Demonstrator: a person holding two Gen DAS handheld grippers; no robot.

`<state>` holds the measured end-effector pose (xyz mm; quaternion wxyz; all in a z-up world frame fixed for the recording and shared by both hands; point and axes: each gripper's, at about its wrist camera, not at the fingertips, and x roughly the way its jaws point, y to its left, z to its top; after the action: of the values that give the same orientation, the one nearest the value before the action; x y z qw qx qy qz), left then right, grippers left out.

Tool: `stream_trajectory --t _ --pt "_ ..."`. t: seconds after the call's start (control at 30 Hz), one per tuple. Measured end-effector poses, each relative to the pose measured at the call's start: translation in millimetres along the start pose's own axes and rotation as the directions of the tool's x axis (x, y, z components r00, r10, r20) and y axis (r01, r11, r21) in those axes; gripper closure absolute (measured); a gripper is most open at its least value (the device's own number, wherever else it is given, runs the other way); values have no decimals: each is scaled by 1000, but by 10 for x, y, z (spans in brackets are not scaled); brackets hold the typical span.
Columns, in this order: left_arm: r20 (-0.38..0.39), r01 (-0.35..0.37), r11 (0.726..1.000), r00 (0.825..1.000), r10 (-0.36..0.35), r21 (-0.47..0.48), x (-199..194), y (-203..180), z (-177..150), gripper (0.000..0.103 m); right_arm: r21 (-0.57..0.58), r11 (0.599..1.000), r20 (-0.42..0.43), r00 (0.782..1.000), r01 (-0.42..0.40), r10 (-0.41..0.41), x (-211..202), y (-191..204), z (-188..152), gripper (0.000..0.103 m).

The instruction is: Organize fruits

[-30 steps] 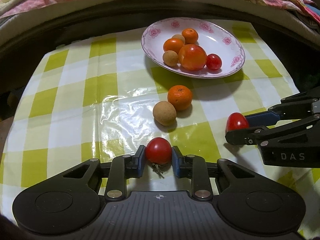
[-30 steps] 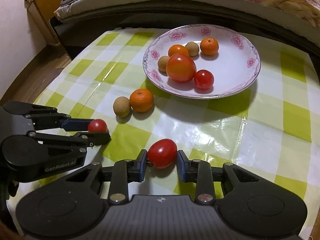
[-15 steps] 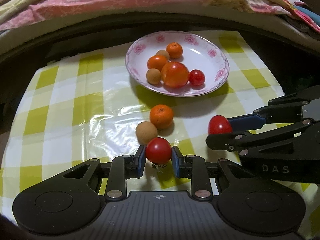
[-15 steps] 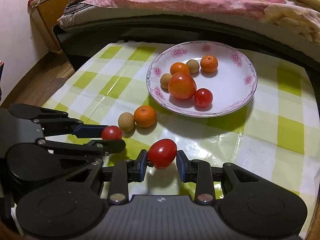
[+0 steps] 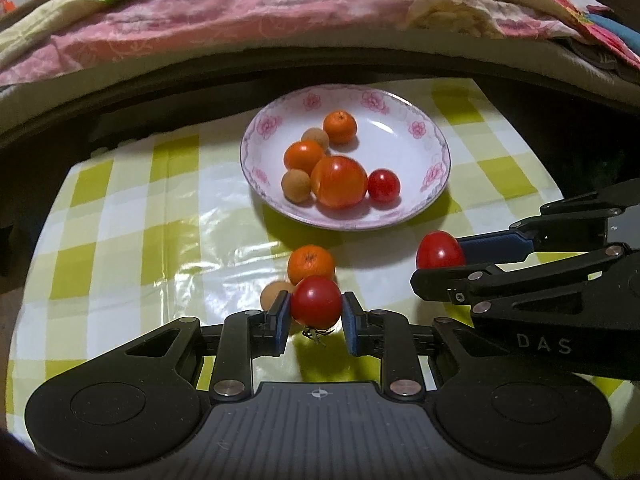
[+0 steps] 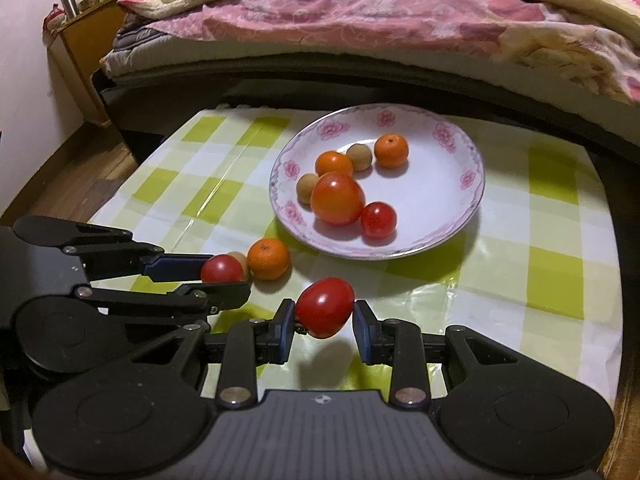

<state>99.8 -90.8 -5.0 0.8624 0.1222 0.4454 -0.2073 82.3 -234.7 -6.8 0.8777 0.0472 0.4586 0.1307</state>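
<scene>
My left gripper (image 5: pixel 315 313) is shut on a round red tomato (image 5: pixel 316 300), held above the checked cloth. Just behind it lie a mandarin (image 5: pixel 311 263) and a brown longan (image 5: pixel 272 294), the longan partly hidden. My right gripper (image 6: pixel 324 320) is shut on an oval red tomato (image 6: pixel 325 312), also off the cloth. Each gripper shows in the other's view: the right gripper (image 5: pixel 440 265) at right, the left gripper (image 6: pixel 224 277) at left. The flowered white plate (image 5: pixel 436 148) beyond holds a big tomato (image 5: pixel 339 182), a small one, two mandarins and two longans.
The yellow-and-white checked tablecloth (image 5: pixel 132 240) covers a small table. A bed with pink bedding (image 6: pixel 360 16) runs along the far side. A wooden nightstand (image 6: pixel 80 52) stands at the far left, with wooden floor below the table's left edge.
Both grippers have risen with their tomatoes off the cloth. The plate now sits lower and smaller in both views, and the loose mandarin and longan are close in front of the left gripper.
</scene>
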Motion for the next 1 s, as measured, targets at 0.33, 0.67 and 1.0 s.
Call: stream_trajectory --t 0.33,0.67,1.0 --pt "22 -8 1000 1000 7 12 -6 -51 128 70 19 1000 27 999 17 -18 -58 -75 70 66" --pt "44 -15 1000 999 14 22 -30 -94 216 70 31 999 50 998 29 -31 -117 -120 117 66" --pt "71 -24 999 997 21 40 -21 -132 327 71 52 998 75 996 47 -51 -150 -193 185 66"
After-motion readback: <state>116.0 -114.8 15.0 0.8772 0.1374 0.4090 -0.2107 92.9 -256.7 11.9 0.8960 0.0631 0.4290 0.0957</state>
